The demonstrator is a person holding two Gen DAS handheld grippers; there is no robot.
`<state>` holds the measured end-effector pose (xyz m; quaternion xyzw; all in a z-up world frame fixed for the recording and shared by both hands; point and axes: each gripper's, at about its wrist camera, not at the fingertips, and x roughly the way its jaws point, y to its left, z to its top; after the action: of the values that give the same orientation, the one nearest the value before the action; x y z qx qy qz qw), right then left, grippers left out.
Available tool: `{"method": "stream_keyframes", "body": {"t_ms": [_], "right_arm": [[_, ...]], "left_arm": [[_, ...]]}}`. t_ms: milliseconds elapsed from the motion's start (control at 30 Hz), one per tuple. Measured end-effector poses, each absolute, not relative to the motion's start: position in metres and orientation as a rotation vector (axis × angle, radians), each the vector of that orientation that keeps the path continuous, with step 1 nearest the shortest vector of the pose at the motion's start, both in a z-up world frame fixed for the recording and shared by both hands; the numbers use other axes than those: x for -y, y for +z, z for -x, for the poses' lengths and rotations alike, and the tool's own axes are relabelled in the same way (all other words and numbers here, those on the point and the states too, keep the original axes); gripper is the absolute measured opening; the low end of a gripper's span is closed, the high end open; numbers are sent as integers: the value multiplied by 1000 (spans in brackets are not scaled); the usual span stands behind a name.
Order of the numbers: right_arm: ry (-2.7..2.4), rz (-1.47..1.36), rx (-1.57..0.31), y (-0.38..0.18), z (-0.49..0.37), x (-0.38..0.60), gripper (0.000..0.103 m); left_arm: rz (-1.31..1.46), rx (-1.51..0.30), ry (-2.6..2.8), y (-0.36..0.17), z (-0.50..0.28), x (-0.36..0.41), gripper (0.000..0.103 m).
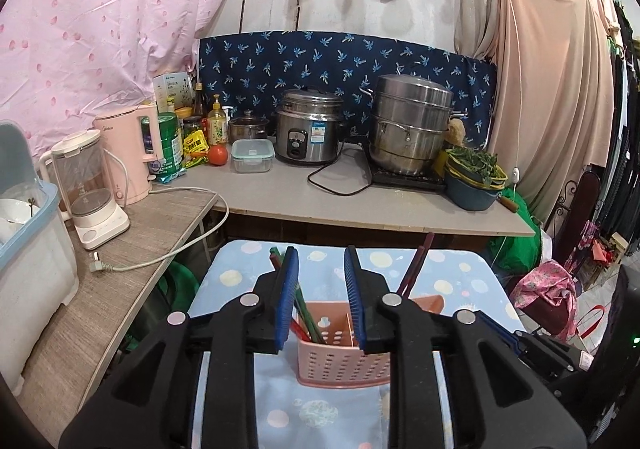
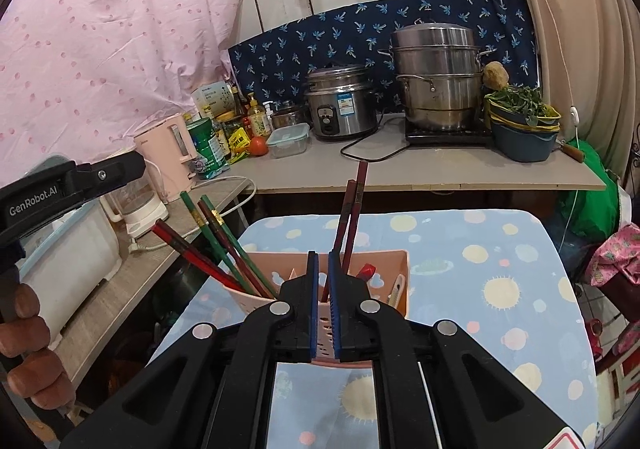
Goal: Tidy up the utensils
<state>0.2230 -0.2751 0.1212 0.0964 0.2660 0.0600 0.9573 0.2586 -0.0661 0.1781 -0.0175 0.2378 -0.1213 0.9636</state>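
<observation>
Left gripper (image 1: 321,261) is hanging released over pink perforated plastic caddy (image 1: 344,365); right gripper (image 2: 323,265) is clenching 2 dark red chopsticks (image 2: 352,209).

A utensil basket (image 2: 352,289) stands on the cloth-covered table (image 2: 500,249), toward its near left part. In the basket's left compartment a bundle of chopsticks (image 2: 212,245) leans out to the left; 2 more chopsticks (image 2: 352,209) stand in a compartment further right. Behind the table runs a counter (image 2: 440,173): on it the rice cooker (image 2: 340,105) sits left of the stacked steamer pot (image 2: 440,81), with a lidded container (image 2: 288,139) and a tomato (image 2: 258,145) left of the cooker and a basin of greens (image 2: 524,121) at the right end
</observation>
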Motion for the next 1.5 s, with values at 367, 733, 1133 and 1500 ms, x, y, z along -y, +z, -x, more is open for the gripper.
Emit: {"method": "stream_keyframes", "body": {"t_ms": [367,733,1133,1500], "right_arm": [[80,-165,-566,117,-184,267,7],[13,-128,-602,100,-144,262,7],[-19,-138,-664,77,-121,266,7],[-56,-153,-690,59,-105,272,23]], "left_arm": [[-18,-529,-218,150,-229,68,23],[-45,-601,-204,115,-198,64,23],[-64,-639,-174,90,-177,61,35],[-96,-658,-165,72,-163,65,50]]}}
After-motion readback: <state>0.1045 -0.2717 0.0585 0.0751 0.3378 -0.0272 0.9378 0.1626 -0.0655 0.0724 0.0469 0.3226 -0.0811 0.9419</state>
